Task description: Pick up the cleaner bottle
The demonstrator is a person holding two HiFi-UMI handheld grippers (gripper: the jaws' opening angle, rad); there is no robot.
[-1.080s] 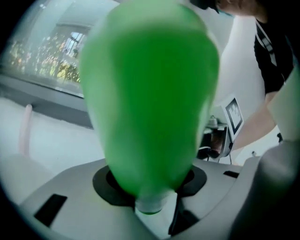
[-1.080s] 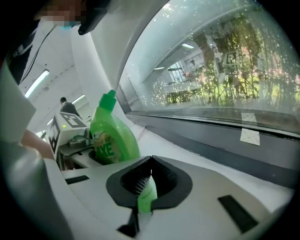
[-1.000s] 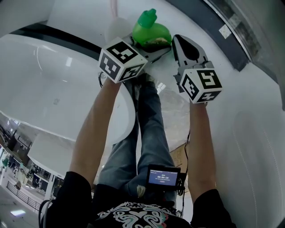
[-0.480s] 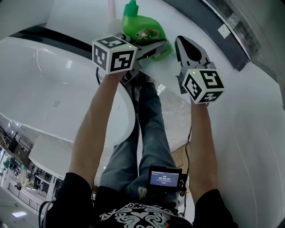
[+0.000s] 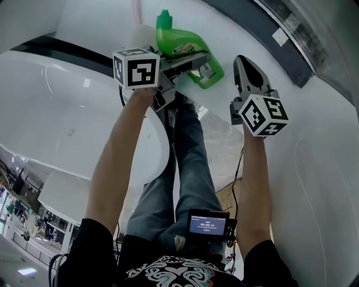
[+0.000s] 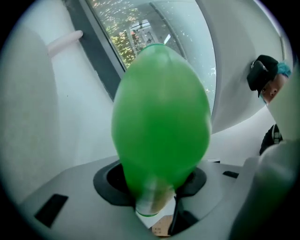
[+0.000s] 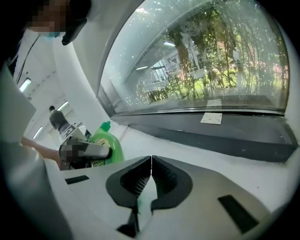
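The green cleaner bottle (image 5: 182,46) with its green cap (image 5: 163,17) hangs above the white ledge, cap pointing away from me. My left gripper (image 5: 192,63) clamps its body from the sides, and its jaws are closing further on it. In the left gripper view the bottle (image 6: 159,117) fills the middle, wedged between the two dark pads of the left gripper (image 6: 154,183). My right gripper (image 5: 247,63) hovers to the bottle's right, apart from it, shut with nothing in it. In the right gripper view the pads of the right gripper (image 7: 151,176) meet, and the bottle (image 7: 108,142) shows at the left.
A white curved ledge (image 5: 314,151) runs under a dark sill (image 7: 225,138) and a big curved window (image 7: 211,65). A white rounded tub-like surface (image 5: 61,106) lies at the left. A person in a cap (image 6: 265,80) stands to the right. A small screen (image 5: 207,223) hangs at my waist.
The left gripper rolled, turning the bottle from tilted to cap pointing straight away. The right gripper slid right and slightly lower, away from the bottle.
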